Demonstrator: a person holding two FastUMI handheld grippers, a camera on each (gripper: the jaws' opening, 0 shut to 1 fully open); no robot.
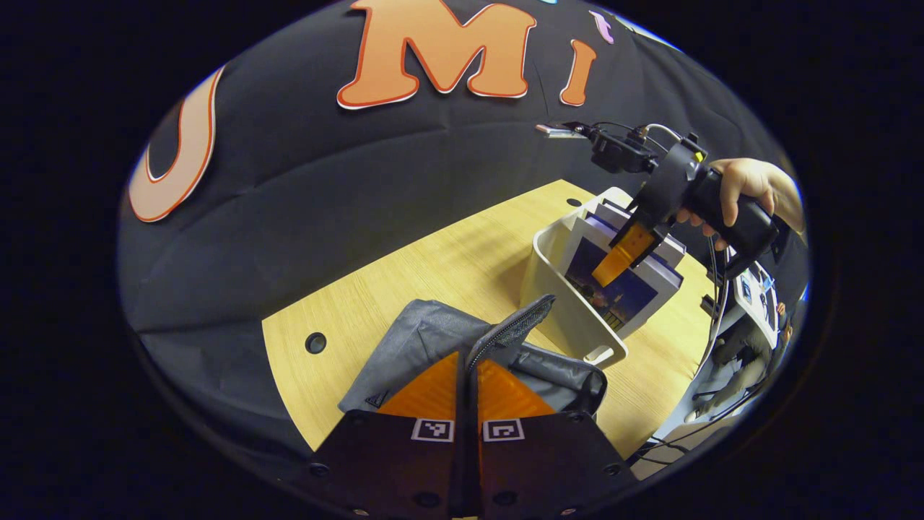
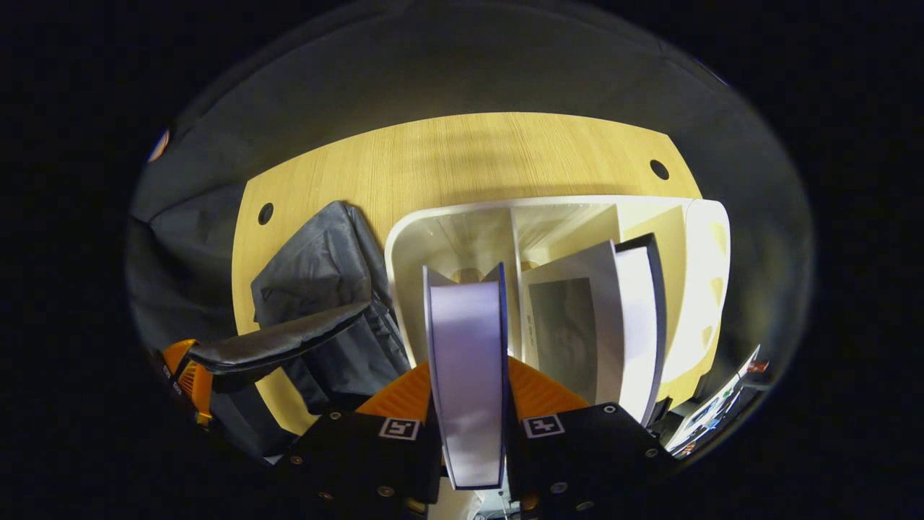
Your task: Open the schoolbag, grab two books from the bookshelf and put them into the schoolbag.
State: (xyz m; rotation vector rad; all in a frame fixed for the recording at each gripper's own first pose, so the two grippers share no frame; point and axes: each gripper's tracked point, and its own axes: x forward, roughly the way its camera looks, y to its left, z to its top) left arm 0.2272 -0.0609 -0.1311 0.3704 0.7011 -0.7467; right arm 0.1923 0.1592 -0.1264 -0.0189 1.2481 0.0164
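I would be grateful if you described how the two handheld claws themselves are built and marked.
The left claw has ribbed fingers on a dark body bearing two square black-and-white tags. The right claw has a dark pistol-style grip, a small camera on top and thin cables trailing off; a bare hand wraps it.

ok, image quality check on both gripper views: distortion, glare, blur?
Left gripper view: strong fisheye bend in the table edge; even light, right gripper sharp, no glare. Right gripper view: the held book is close, its lower end soft; white bookshelf wall bright, near washed out; schoolbag dim.
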